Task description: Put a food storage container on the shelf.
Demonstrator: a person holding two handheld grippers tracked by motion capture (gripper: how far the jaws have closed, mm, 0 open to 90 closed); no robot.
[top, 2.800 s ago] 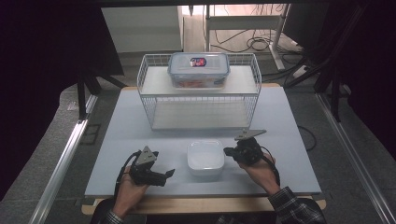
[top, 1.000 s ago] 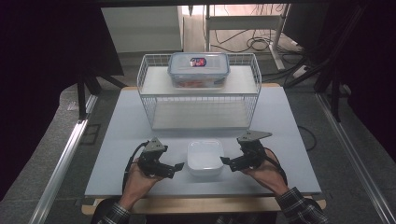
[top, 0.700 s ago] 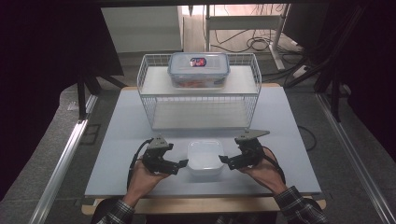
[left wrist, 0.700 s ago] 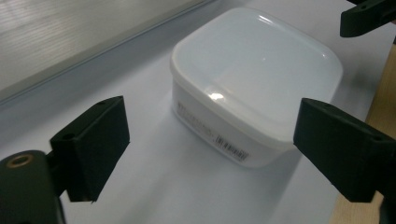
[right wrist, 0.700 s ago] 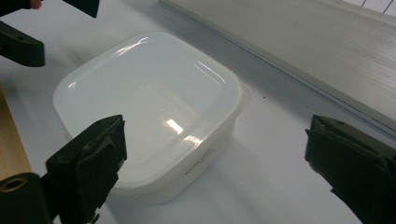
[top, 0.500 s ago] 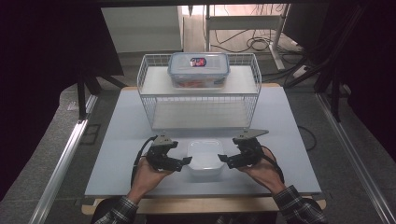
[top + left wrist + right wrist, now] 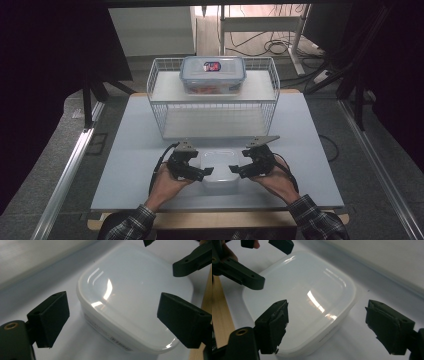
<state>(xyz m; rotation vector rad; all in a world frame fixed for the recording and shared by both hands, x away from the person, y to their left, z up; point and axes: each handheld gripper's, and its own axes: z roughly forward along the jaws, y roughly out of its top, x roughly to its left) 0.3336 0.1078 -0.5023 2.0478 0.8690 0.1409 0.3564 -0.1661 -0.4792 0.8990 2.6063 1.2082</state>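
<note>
A white plastic container (image 7: 219, 171) with a glossy top sits near the table's front edge. My left gripper (image 7: 201, 173) is at its left side and my right gripper (image 7: 236, 170) at its right side. In the left gripper view the container (image 7: 135, 295) lies between the spread jaws of my left gripper (image 7: 115, 320), which is open. The right gripper view shows the container (image 7: 307, 297) in the same way, one corner between the wide jaws of my right gripper (image 7: 329, 325). Neither gripper's jaws touch the container.
A white wire rack (image 7: 212, 107) stands behind the container at mid-table. A clear lidded box (image 7: 212, 74) sits on top of the rack. The grey tabletop (image 7: 125, 165) extends to both sides, and its wooden front edge (image 7: 220, 315) lies close to the container.
Both grippers have moved inward from the sides toward the white container. Their open jaws now reach around its left and right ends. The container has not moved.
</note>
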